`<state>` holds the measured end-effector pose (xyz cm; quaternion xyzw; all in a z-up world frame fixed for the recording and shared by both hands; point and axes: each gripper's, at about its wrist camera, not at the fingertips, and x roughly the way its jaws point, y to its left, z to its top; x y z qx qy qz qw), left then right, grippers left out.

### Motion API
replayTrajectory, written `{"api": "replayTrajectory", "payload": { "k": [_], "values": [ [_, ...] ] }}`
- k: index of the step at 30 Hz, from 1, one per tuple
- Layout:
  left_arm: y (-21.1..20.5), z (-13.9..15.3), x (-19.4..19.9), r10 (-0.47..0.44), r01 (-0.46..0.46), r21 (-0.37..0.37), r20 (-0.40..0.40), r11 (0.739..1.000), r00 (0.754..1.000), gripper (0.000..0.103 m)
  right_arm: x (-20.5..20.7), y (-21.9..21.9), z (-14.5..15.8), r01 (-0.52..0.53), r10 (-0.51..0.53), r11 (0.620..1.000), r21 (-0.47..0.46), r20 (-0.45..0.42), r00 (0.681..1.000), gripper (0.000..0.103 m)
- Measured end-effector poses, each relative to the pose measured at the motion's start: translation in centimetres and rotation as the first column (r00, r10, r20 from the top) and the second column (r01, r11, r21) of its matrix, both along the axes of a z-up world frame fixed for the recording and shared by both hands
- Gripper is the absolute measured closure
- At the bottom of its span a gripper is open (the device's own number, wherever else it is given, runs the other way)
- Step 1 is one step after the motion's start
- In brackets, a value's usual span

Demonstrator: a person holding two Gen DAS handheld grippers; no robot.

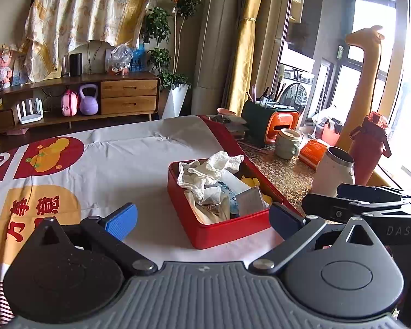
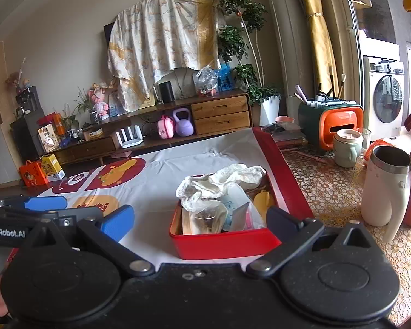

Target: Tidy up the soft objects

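A red tin box [image 1: 227, 230] [image 2: 222, 242] stands on the white printed cloth. A crumpled white cloth [image 1: 205, 171] [image 2: 219, 183] lies on top of its contents, over clear plastic bags [image 1: 213, 200] [image 2: 208, 215] and small packets. My left gripper [image 1: 202, 216] is open just in front of the box, nothing between its blue fingers. My right gripper [image 2: 200, 218] is open too, close before the box's near wall. Each gripper shows at the edge of the other's view: the right one's body [image 1: 370, 205], the left one's fingers [image 2: 45, 203].
A white steel-lined mug [image 1: 333, 171] [image 2: 385, 189], a red bottle [image 1: 368, 150], a green lidded cup [image 1: 287, 144] [image 2: 346, 148] and an orange-green organizer [image 1: 271, 122] [image 2: 331, 122] stand right of the box on a patterned mat. A wooden sideboard [image 2: 178, 126] lines the far wall.
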<state>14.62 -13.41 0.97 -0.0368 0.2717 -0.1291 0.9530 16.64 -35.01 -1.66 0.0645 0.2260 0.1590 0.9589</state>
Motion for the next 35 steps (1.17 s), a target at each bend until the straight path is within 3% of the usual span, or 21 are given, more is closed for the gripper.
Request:
{"api": "replayTrajectory", "payload": {
  "k": [35],
  "values": [
    [0.16,-0.39,-0.26,0.016,-0.016,-0.014,-0.017,1.000,1.000,0.000,-0.27,0.40,-0.36,-0.012,0.012,1.000,-0.002,-0.003,1.000,0.000]
  ]
}}
